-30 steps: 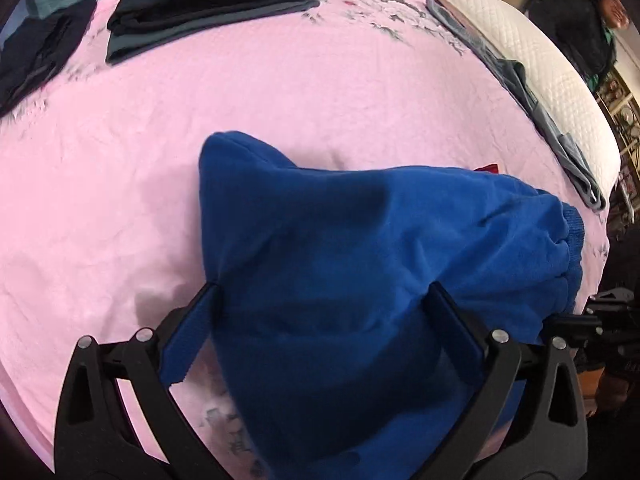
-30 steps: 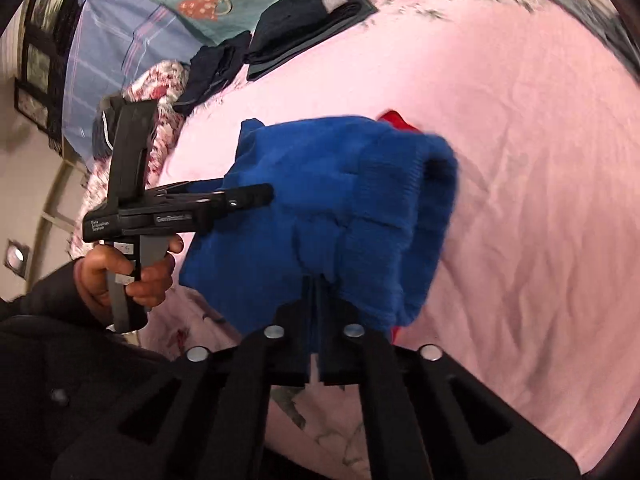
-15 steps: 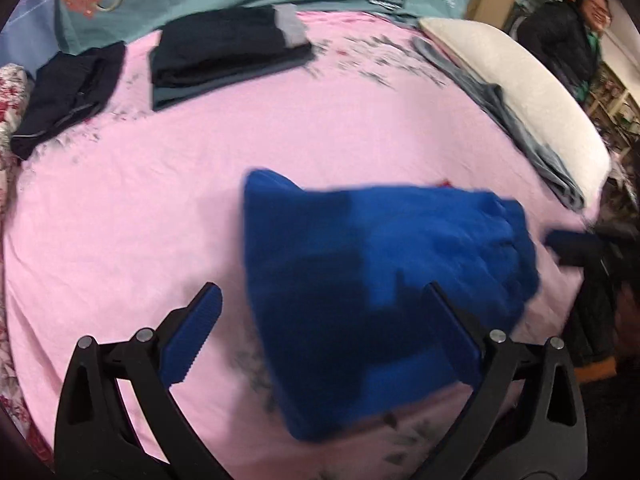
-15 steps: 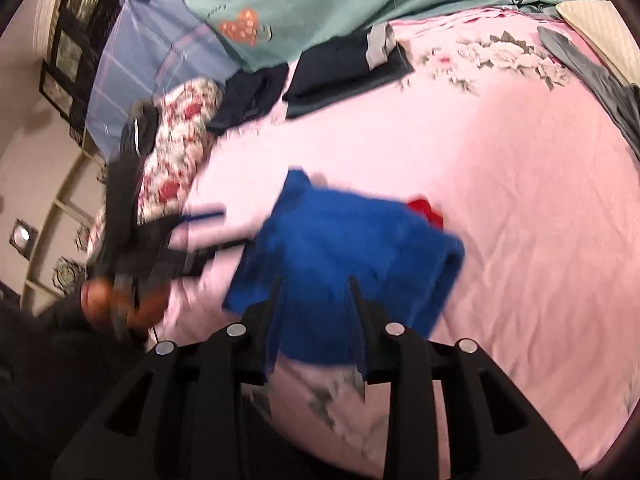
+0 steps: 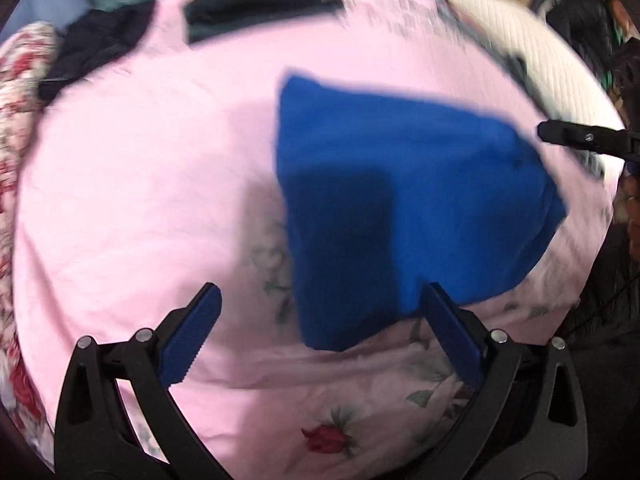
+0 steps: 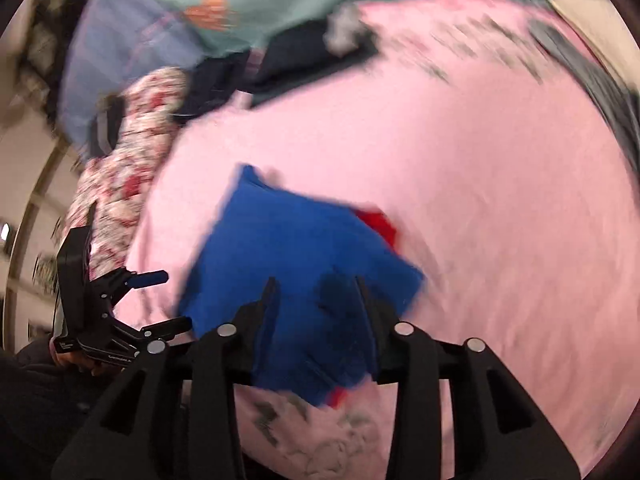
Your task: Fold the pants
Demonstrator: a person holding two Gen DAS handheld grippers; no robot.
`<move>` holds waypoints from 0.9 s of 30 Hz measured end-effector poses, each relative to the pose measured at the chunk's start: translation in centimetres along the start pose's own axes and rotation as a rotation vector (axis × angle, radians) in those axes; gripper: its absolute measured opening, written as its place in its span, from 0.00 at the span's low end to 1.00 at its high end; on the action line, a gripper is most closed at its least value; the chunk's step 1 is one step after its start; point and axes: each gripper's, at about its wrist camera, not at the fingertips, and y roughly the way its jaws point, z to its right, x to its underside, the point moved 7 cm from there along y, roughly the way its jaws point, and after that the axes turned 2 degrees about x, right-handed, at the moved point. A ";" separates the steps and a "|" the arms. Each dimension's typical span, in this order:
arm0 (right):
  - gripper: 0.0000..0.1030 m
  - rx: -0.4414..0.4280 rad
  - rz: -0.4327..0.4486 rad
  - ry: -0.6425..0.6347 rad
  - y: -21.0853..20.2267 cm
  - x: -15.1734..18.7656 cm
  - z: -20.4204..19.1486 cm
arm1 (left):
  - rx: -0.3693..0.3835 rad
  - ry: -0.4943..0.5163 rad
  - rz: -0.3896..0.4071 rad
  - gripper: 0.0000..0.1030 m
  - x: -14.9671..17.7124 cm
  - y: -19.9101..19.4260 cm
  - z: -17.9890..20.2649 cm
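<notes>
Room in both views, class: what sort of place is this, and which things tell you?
Most likely a bedroom. A pink sheet covers a wide bed, a white pillow lies at its edge, and folded dark clothes sit beyond the blue pants.

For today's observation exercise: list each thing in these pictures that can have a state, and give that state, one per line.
Blue pants: folded into a compact bundle, lying flat on the pink bedsheet, not gripped.
Left gripper: open, empty.
Right gripper: jaws opening, clear of the pants.
Dark clothes: folded, stacked at far edge.
</notes>
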 end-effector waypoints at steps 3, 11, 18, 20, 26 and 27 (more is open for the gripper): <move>0.37 -0.117 -0.002 -0.076 1.5 -3.6 -3.3 | 0.060 -0.053 0.073 0.98 -1.2 -1.3 0.8; 0.28 -0.331 -0.355 -0.197 14.8 -8.3 -9.0 | 0.085 -0.052 0.019 0.98 -0.2 3.6 4.5; 0.08 -0.200 -0.437 -0.205 21.8 -9.5 -5.6 | 0.036 -0.110 0.075 0.98 1.2 4.8 4.4; 0.08 -0.170 -0.420 -0.291 21.6 -9.2 -6.1 | 0.017 -0.101 0.080 0.98 1.4 4.7 4.6; 0.20 -0.106 -0.342 -0.271 21.0 -11.6 -4.7 | 0.000 -0.085 0.043 0.98 2.5 3.3 4.7; 0.20 -0.053 -0.277 -0.241 20.1 -13.3 -3.8 | -0.010 -0.089 0.033 0.98 2.4 3.0 4.8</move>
